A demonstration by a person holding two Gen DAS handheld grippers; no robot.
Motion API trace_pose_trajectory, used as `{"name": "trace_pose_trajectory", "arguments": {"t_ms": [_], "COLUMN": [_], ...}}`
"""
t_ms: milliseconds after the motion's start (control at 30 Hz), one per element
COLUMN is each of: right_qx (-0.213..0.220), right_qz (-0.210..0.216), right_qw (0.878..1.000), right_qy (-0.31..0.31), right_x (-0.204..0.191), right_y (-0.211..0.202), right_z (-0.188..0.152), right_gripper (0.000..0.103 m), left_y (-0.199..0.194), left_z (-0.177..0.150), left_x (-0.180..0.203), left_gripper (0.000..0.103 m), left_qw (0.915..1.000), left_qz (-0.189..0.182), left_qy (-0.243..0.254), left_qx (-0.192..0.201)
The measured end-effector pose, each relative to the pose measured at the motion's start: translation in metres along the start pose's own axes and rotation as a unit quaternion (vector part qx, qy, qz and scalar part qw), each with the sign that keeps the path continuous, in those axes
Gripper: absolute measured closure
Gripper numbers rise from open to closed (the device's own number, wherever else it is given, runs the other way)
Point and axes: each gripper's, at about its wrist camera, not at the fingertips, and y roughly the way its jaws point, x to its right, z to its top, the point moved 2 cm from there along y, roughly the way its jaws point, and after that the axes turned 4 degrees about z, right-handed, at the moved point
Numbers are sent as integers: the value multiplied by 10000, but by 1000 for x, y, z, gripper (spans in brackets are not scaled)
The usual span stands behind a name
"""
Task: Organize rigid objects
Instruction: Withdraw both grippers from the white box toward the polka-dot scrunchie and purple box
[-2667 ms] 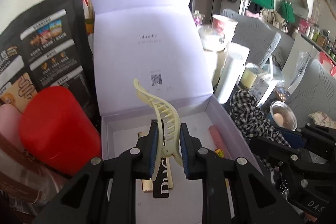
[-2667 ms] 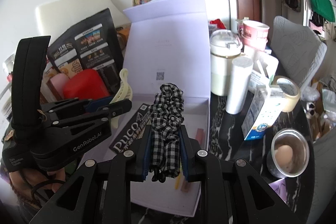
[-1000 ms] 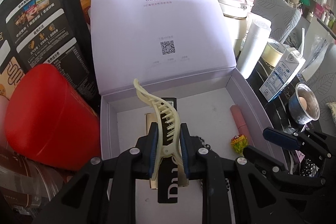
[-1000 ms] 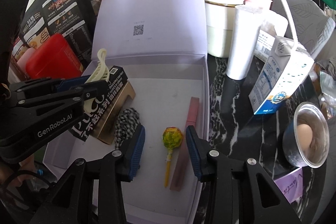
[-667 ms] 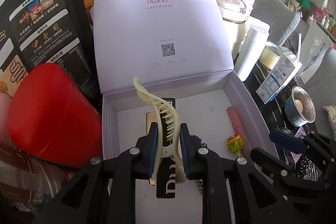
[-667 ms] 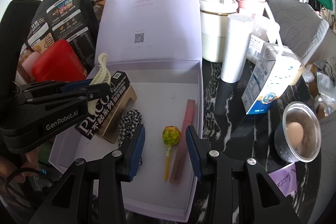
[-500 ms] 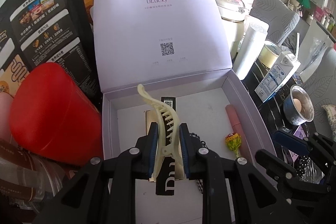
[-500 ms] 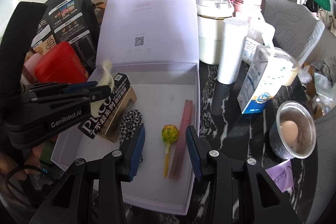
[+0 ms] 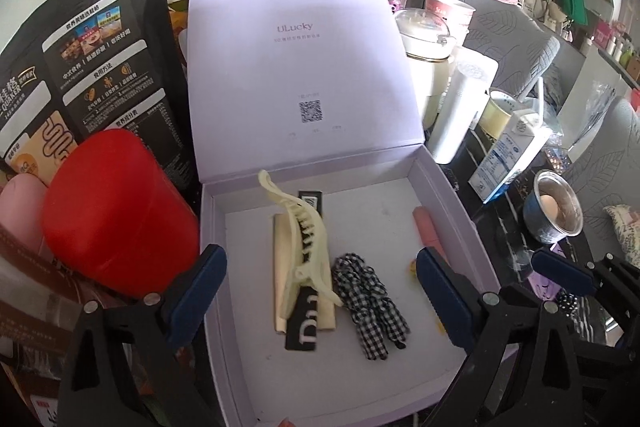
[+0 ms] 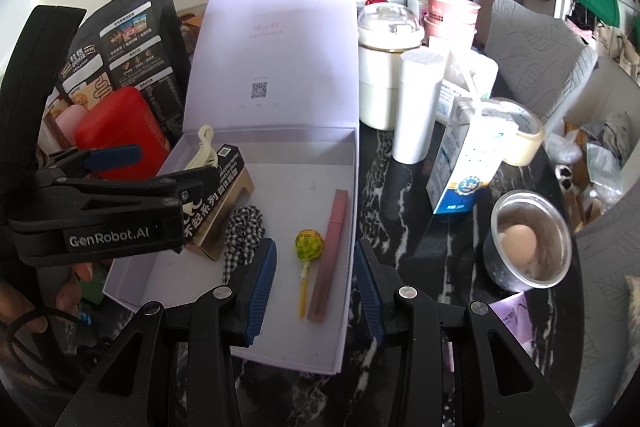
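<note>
Hair claw clip (image 9: 301,243) is lying in the box (image 9: 448,187); my left gripper (image 9: 320,291) has just been spreading, nothing between its jaws; my right gripper (image 10: 315,281) is hanging empty, jaws apart.

Left gripper (image 9: 320,287) points steeply down, its jaws having just sprung wide apart, blue pads (image 9: 198,291) far out to either side and nothing pressed between them. Right gripper (image 10: 316,287) angles down too, jaws parted about a third of the way, pads gripping nothing. In the right wrist view, a hand (image 10: 24,299) wraps the left gripper's handle at the lower left, fingertips curled around it.
</note>
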Motion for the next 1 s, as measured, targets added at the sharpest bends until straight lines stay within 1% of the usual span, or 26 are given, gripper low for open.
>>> {"name": "trace_pose_trajectory", "arguments": {"t_ms": [100,233,333,600,700,767,833,967,1000], "right_qx": [60,117,177,407,472,546,635,723,757], "right_qz": [-30,-57,-71,-153,-210,-263,-288,-350,-376], "right_qw": [10000,9999,9998,9990,9987,9982,9976,9968,9964], "right_qy": [-15,32,80,68,38,-1,-2,-12,18], "right_x": [-1,0,2,-2,-6,-8,-9,-10,-10], "right_y": [-7,-18,-28,-63,-79,-91,-103,-120,-123], "right_z": [-1,-6,-8,-13,-17,-19,-23,-30,-32], "right_gripper": [63,63,63,61,61,59,53,52,50], "left_y": [-6,-21,-37,-75,-89,-97,-108,-124,-127], "left_z": [-3,-5,-6,-12,-15,-17,-21,-28,-30], "left_x": [6,11,14,17,19,23,26,29,30], "left_gripper": [6,6,6,6,6,6,6,6,6], "left_qw": [10000,9996,9991,9977,9971,9966,9961,9954,9952], "left_qz": [-74,-163,-171,-132,-198,-194,-189,-246,-261], "left_qy": [30,69,82,116,111,188,230,192,202], "left_qx": [36,204,381,661,720,774,825,907,923]}}
